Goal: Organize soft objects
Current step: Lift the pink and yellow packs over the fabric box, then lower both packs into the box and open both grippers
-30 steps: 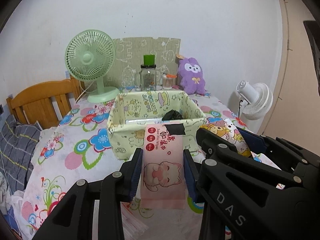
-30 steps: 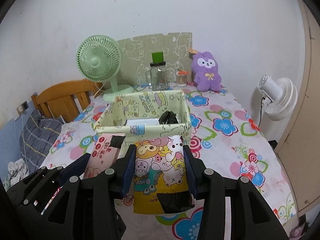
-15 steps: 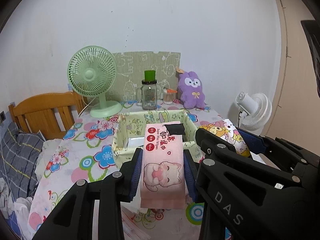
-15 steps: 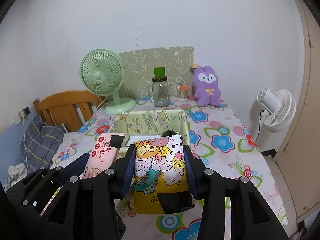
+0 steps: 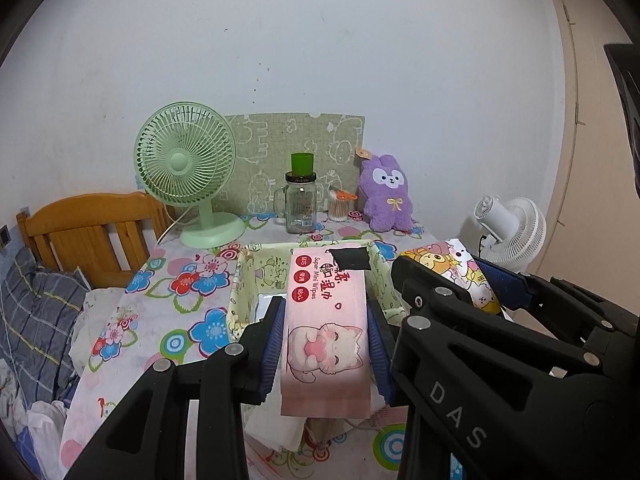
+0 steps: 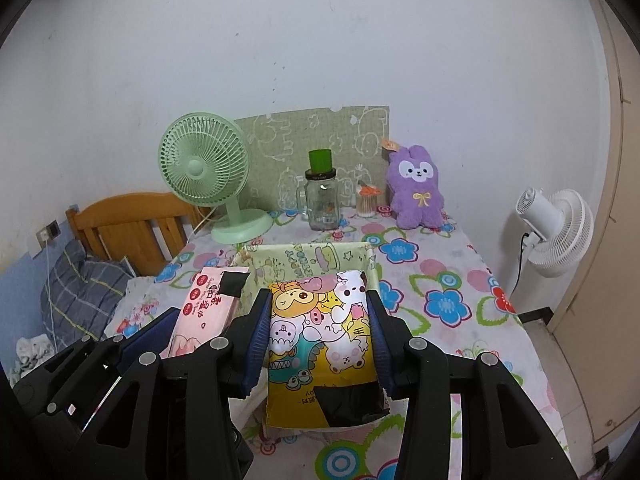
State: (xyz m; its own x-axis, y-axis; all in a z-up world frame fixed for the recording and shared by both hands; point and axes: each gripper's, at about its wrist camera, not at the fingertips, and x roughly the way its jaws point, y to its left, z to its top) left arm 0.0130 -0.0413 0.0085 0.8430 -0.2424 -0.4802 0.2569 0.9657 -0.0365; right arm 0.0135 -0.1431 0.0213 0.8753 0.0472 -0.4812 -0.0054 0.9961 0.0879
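While both packs hang short of bin (image 6: 308,256), you're mid-task: left gripper (image 5: 325,334) pinching wipes (image 5: 326,316), right gripper (image 6: 320,336) pinching tissues (image 6: 322,336); drop-off left.

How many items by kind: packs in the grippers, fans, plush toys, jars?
Packs: 2, pink wipes pack in left gripper, yellow cartoon pack in right gripper
Fans: 2, green fan, white fan
Plush toys: 1, purple bunny
Jars: 1, glass jar
Total: 6

Fabric bin (image 5: 239,286) interior mostly hidden behind pink wipes pack (image 5: 326,322).
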